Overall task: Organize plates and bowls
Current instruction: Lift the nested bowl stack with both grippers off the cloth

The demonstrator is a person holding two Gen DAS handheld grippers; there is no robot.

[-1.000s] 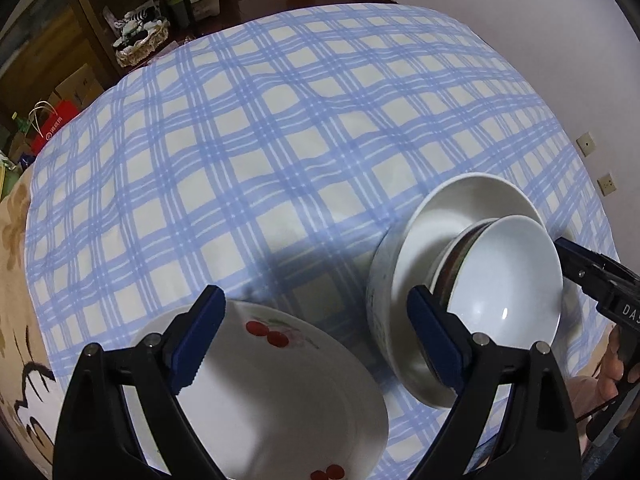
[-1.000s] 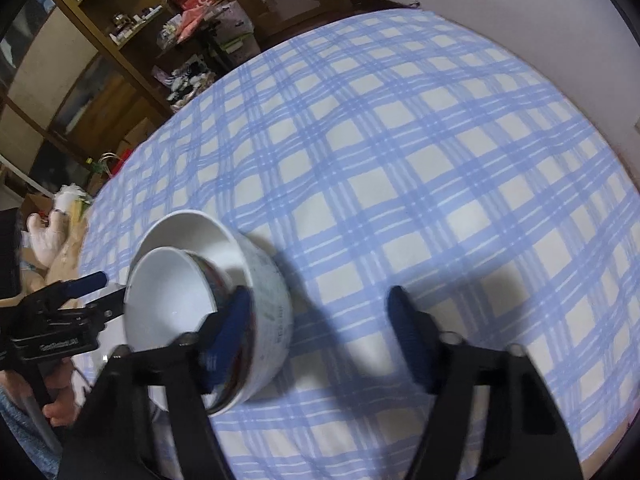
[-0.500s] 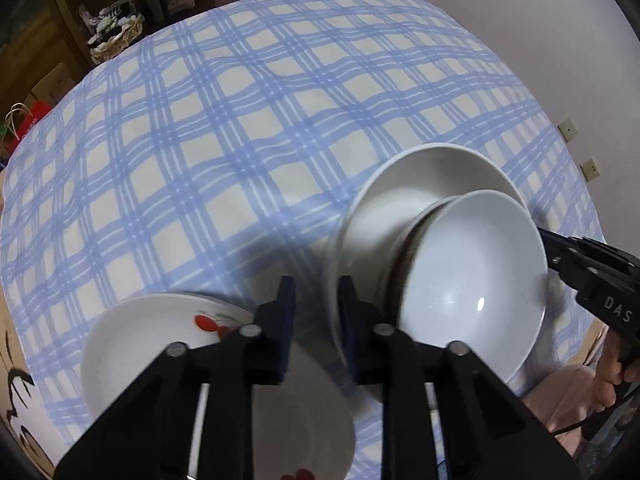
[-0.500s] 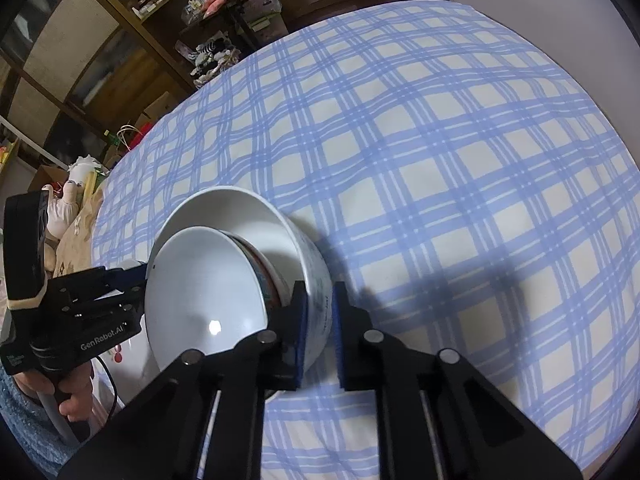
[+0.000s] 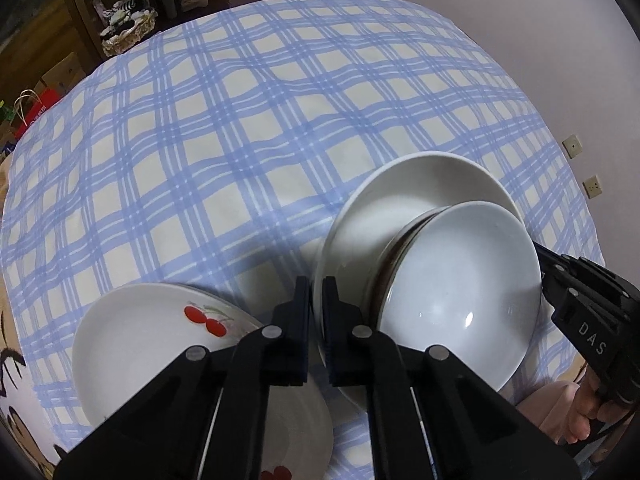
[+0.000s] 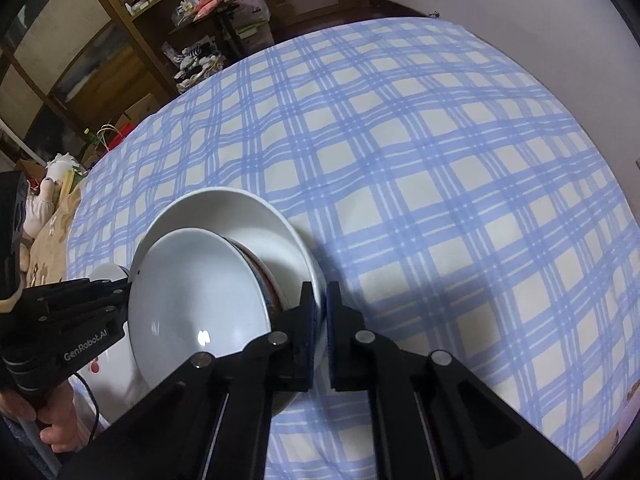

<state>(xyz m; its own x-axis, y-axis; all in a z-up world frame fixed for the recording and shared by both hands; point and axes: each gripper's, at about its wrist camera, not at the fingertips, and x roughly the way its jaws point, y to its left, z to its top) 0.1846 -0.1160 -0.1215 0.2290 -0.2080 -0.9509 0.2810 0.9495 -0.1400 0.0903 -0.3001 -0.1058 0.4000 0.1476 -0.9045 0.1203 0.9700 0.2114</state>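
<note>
A large white bowl [image 5: 400, 200] [image 6: 224, 212] stands on the blue checked tablecloth [image 5: 240, 120]. Tilted inside it are a brown-rimmed bowl [image 5: 390, 256] and, on top, a smaller white bowl [image 5: 460, 280] [image 6: 192, 296]. My left gripper [image 5: 316, 304] is shut on the large bowl's left rim, with the rim pinched between the blue pads. On the opposite rim my right gripper [image 6: 320, 308] is shut the same way. A white plate with red cherries [image 5: 132, 340] lies flat just left of the bowl, partly under my left gripper.
The cloth-covered table [image 6: 440, 160] stretches away beyond the bowls. A wall with two sockets [image 5: 592, 188] runs along the right. Wooden shelves and clutter [image 6: 192, 40] stand past the far left edge. A hand [image 6: 52, 428] grips the left tool.
Both grippers went from wide open to shut, each closing on the large bowl's rim. The right gripper shifted slightly toward the bowl.
</note>
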